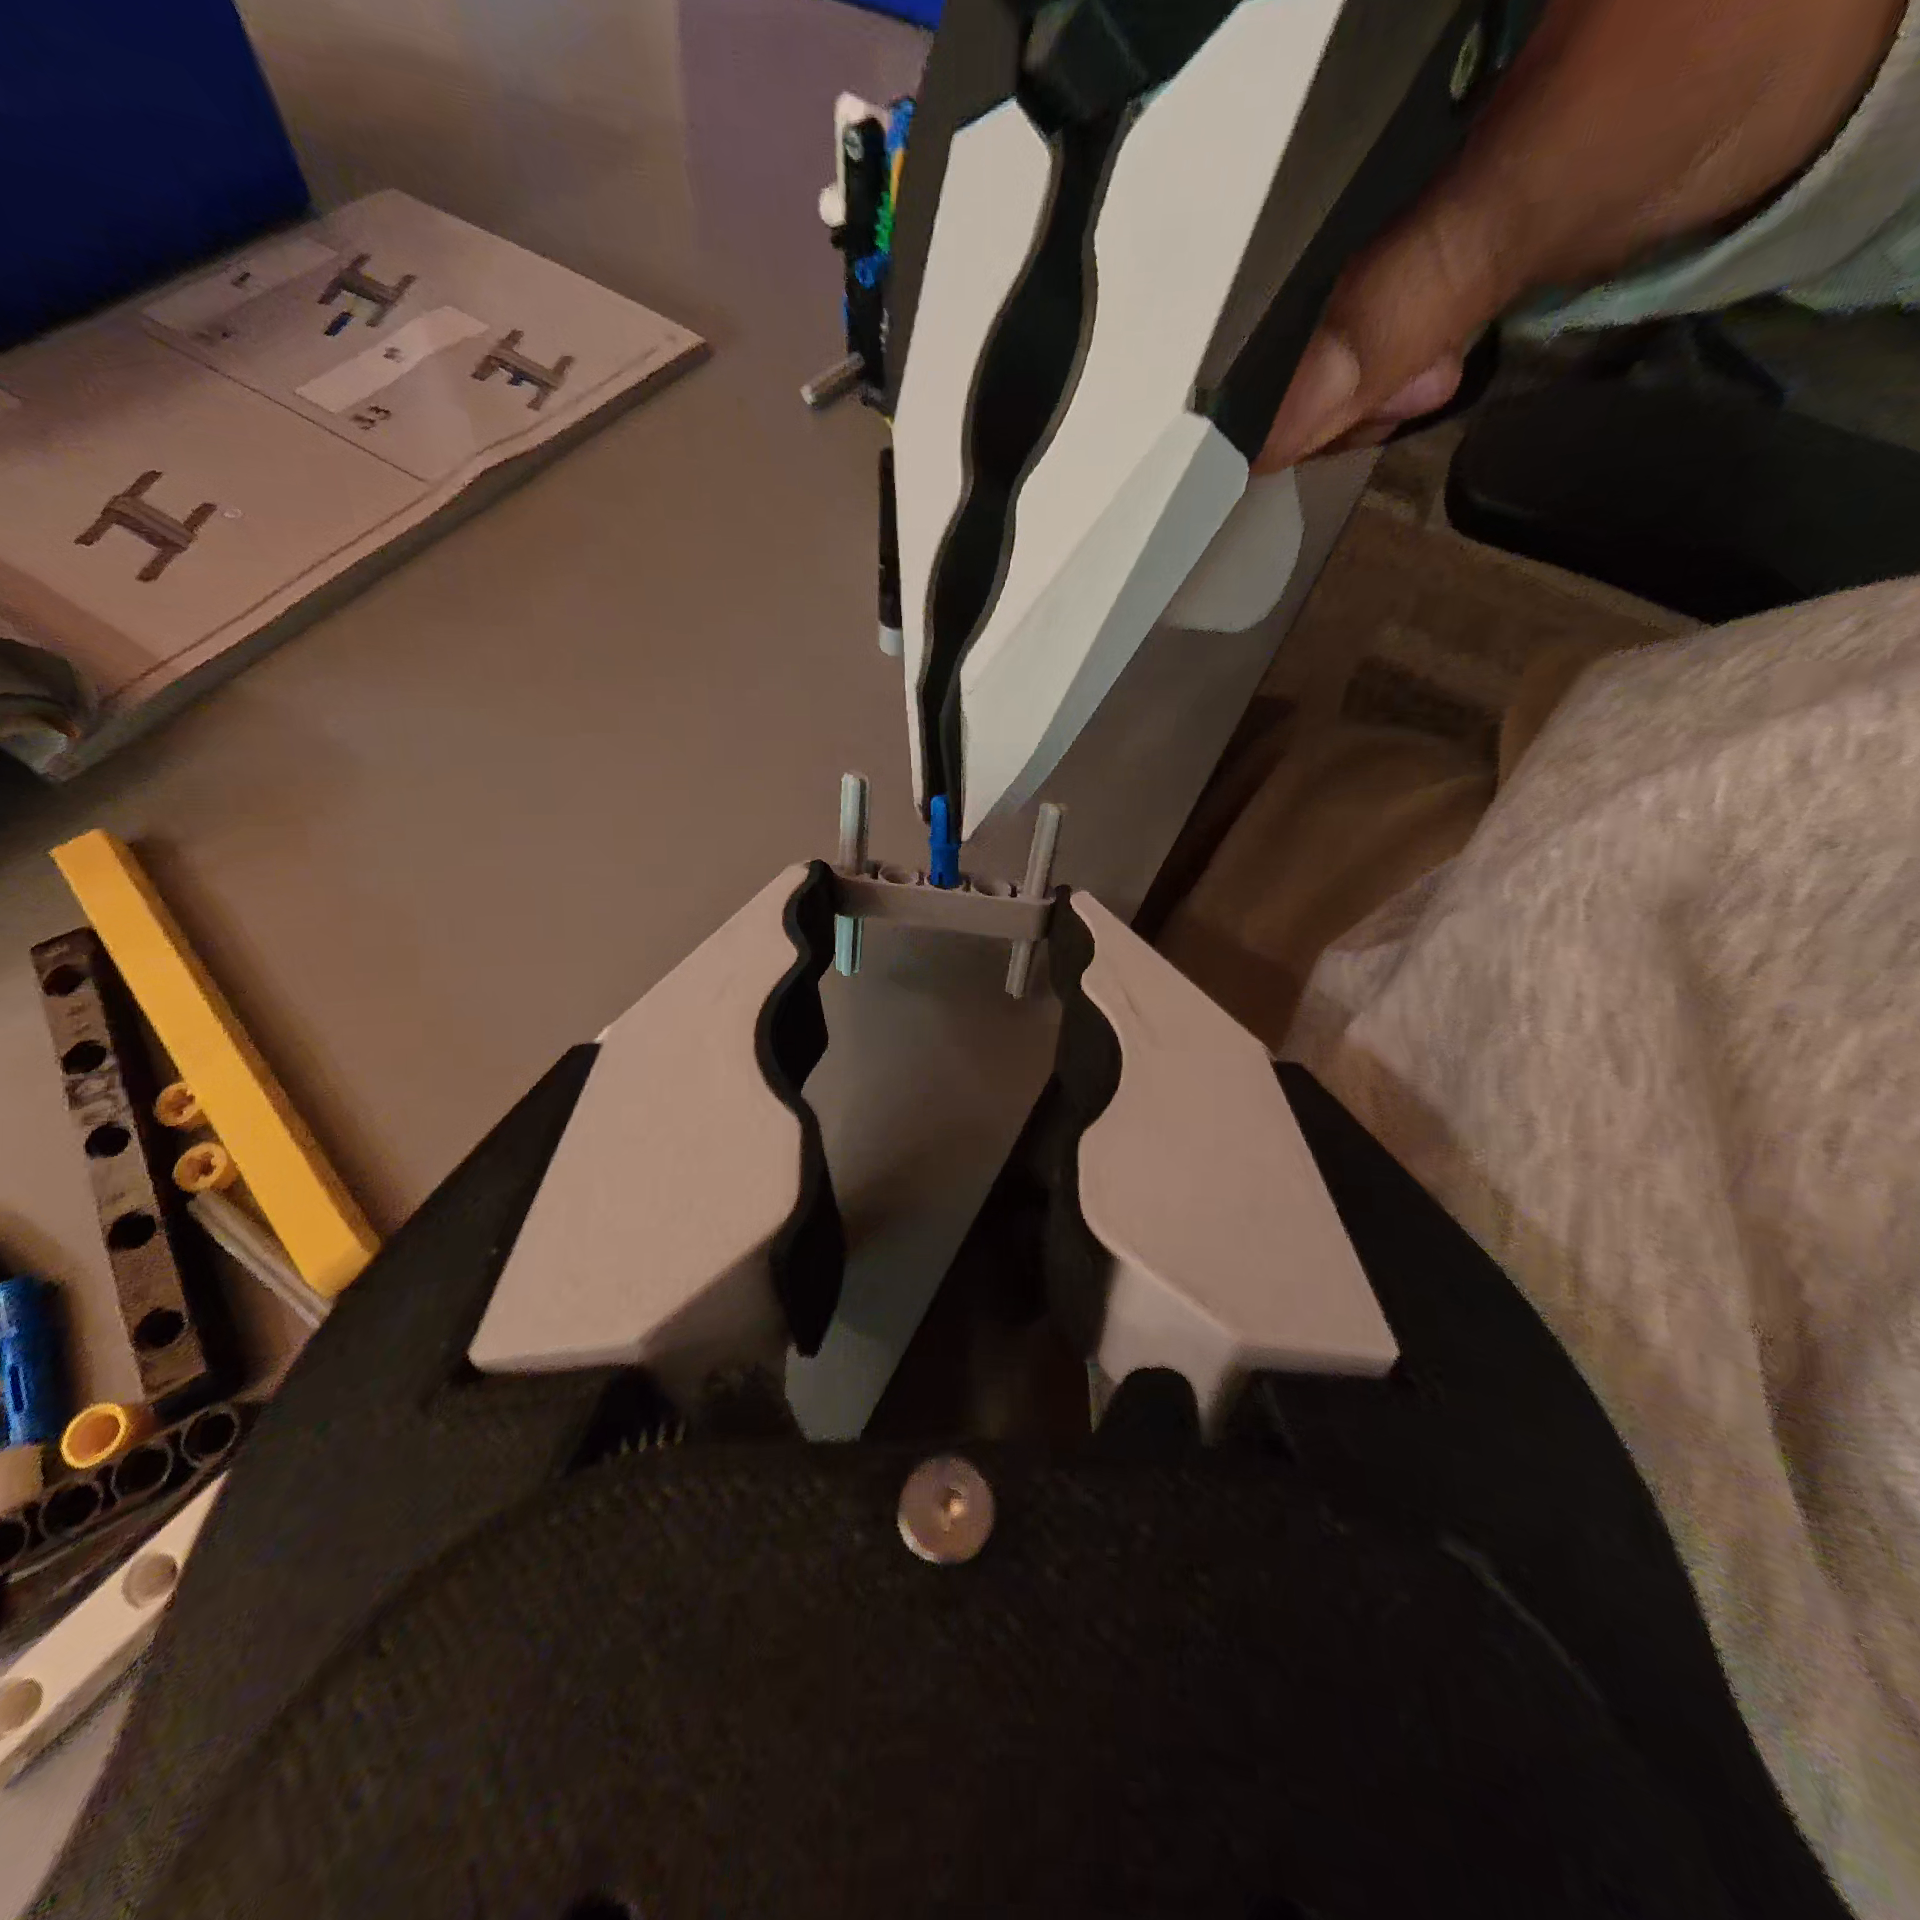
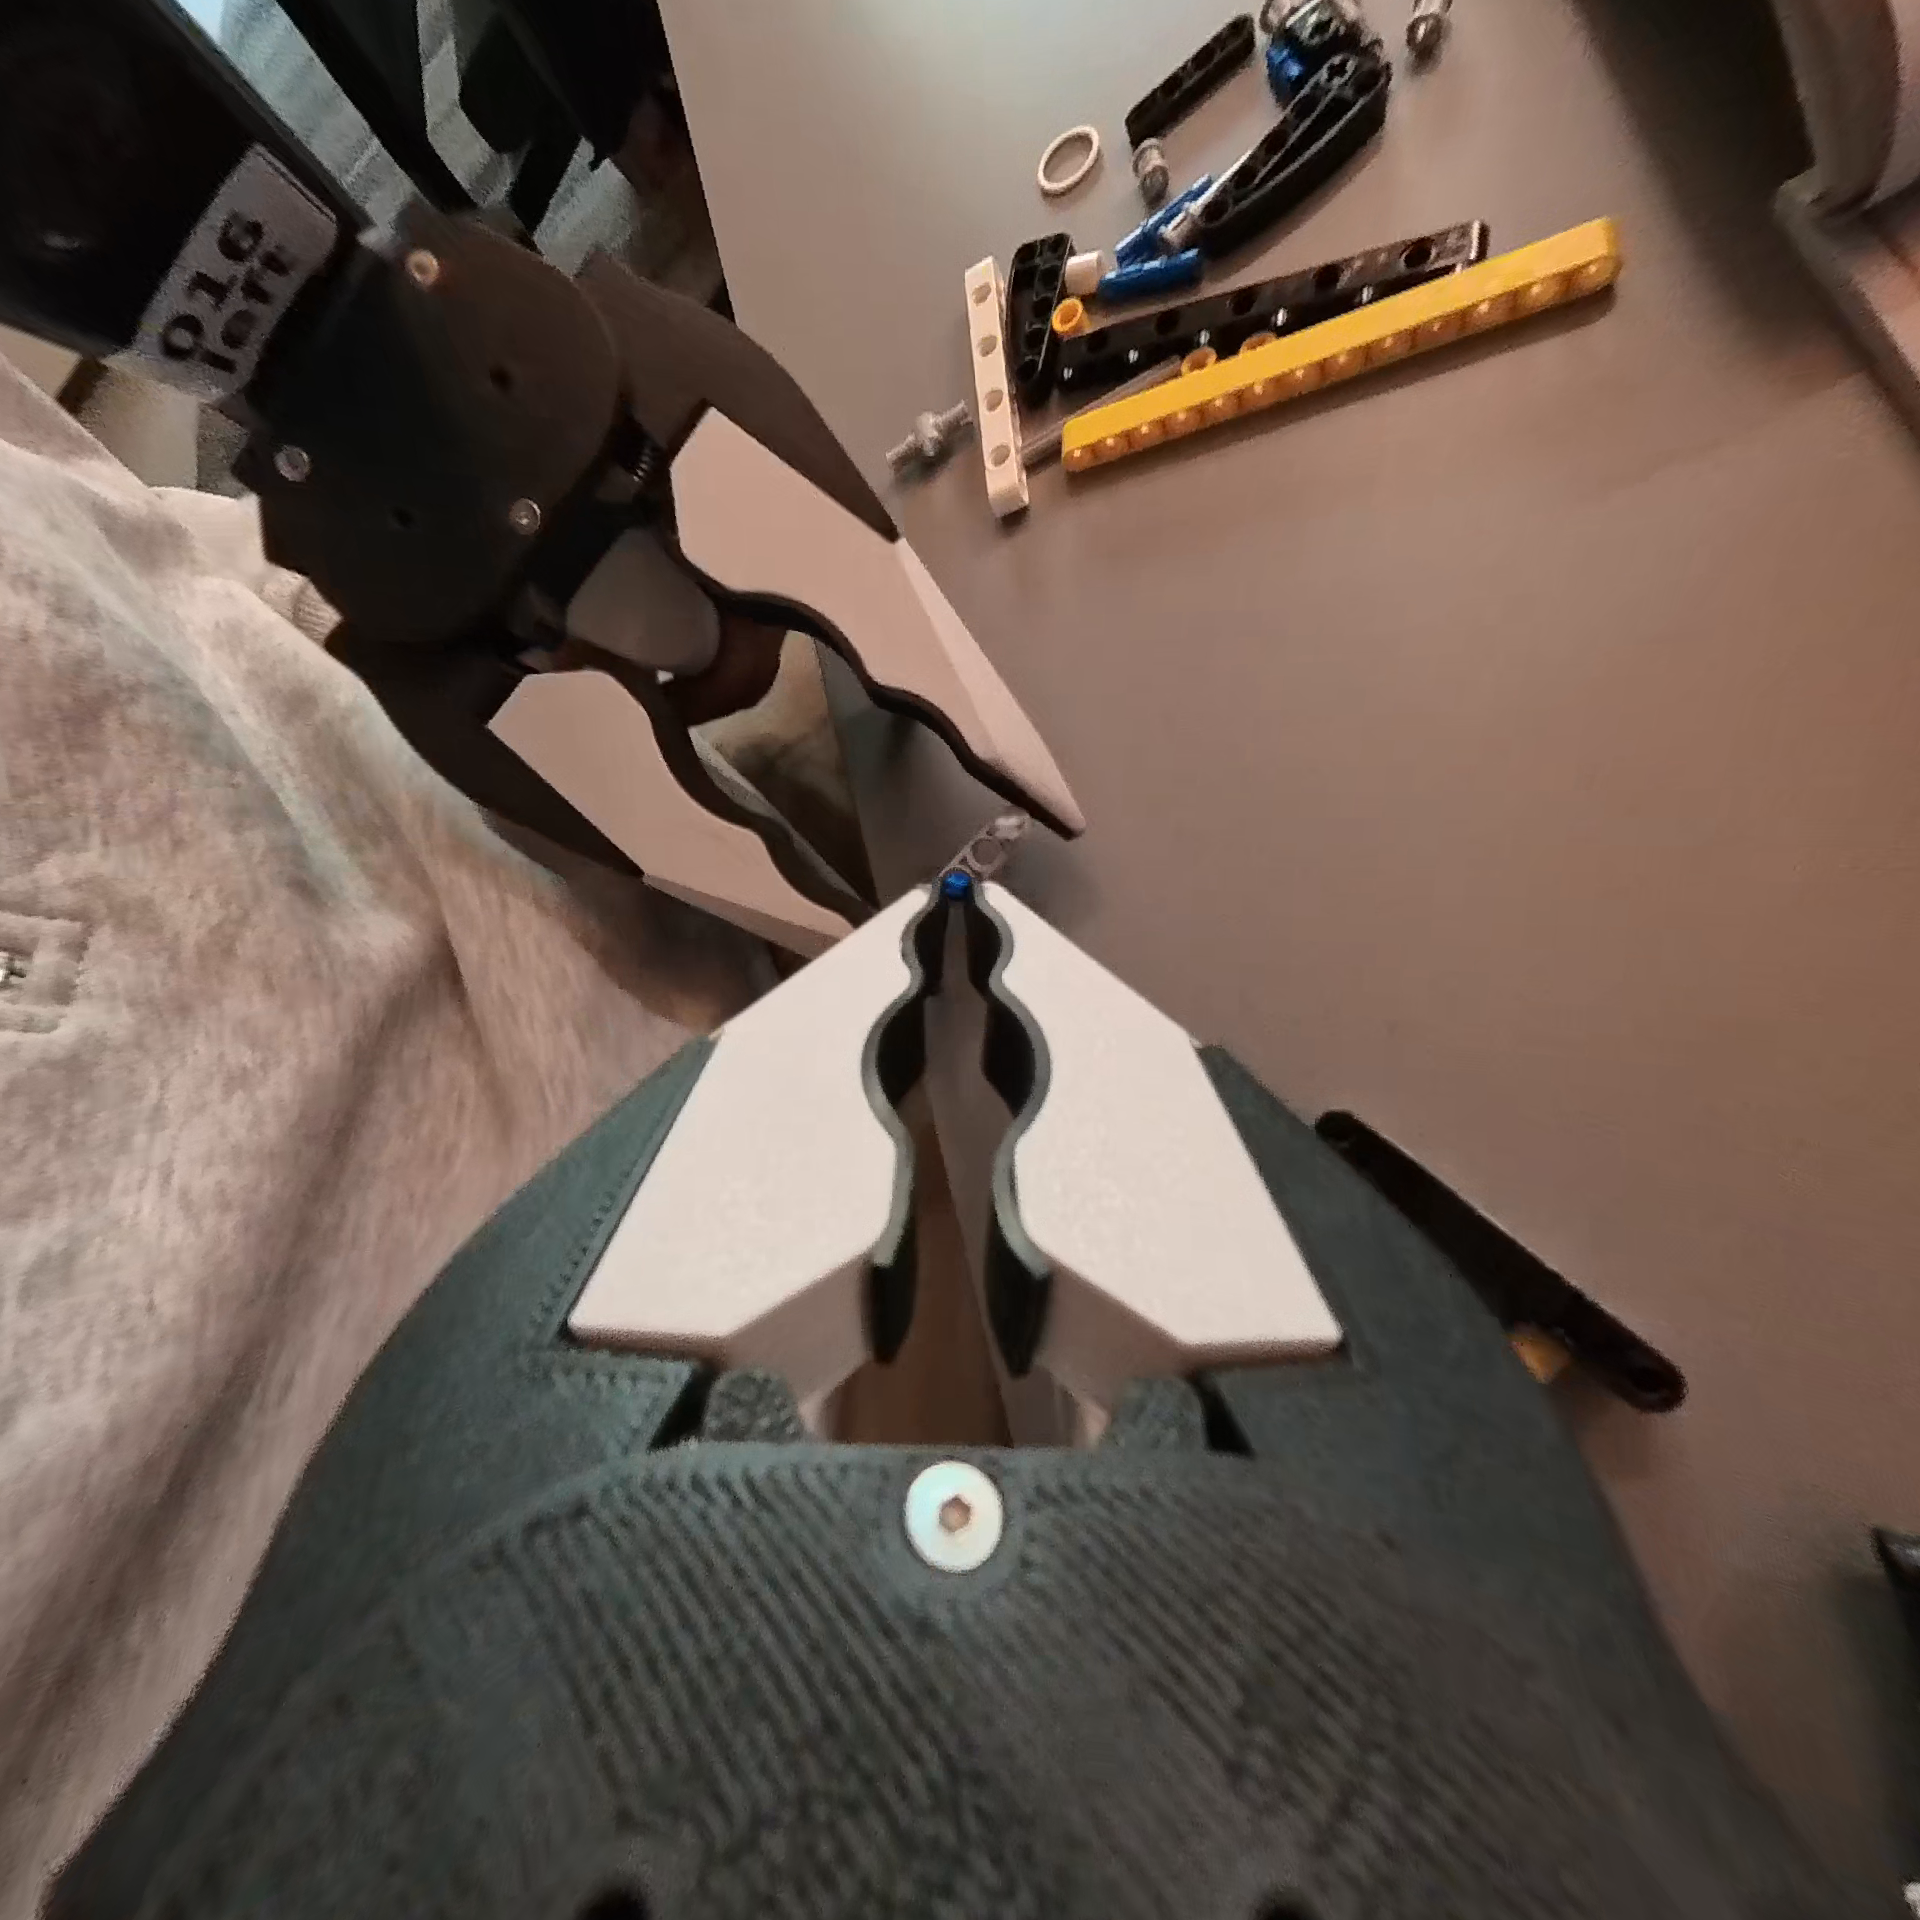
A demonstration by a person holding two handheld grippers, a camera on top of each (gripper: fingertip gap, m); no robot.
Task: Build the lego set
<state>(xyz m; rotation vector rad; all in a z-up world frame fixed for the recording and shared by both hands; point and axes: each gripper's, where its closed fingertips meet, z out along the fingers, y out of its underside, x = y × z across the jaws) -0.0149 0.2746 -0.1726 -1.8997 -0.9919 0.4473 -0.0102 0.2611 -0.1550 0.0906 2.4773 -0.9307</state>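
Observation:
My left gripper (image 1: 945, 909) is shut on a short grey beam (image 1: 940, 906) held crosswise between its fingertips, above the table edge. Two grey axles (image 1: 852, 873) stand through the beam's end holes. My right gripper (image 2: 954, 902) is shut on a small blue pin (image 2: 954, 885). In the left wrist view the right gripper (image 1: 940, 805) comes down from above and holds the blue pin (image 1: 941, 836) in a middle hole of the beam. In the right wrist view the left gripper (image 2: 977, 847) shows at upper left, with the grey beam (image 2: 992, 840) just beyond the pin.
An open instruction booklet (image 1: 312, 416) lies at the far left. Loose parts lie on the grey table (image 2: 1351, 831): a long yellow beam (image 2: 1340, 348), black beams (image 2: 1268, 296), a white beam (image 2: 992, 384), blue pins (image 2: 1153, 249), a ring (image 2: 1070, 158). A black beam (image 2: 1496, 1257) lies near my right gripper. A person's fuzzy sleeve (image 1: 1610, 1039) is close.

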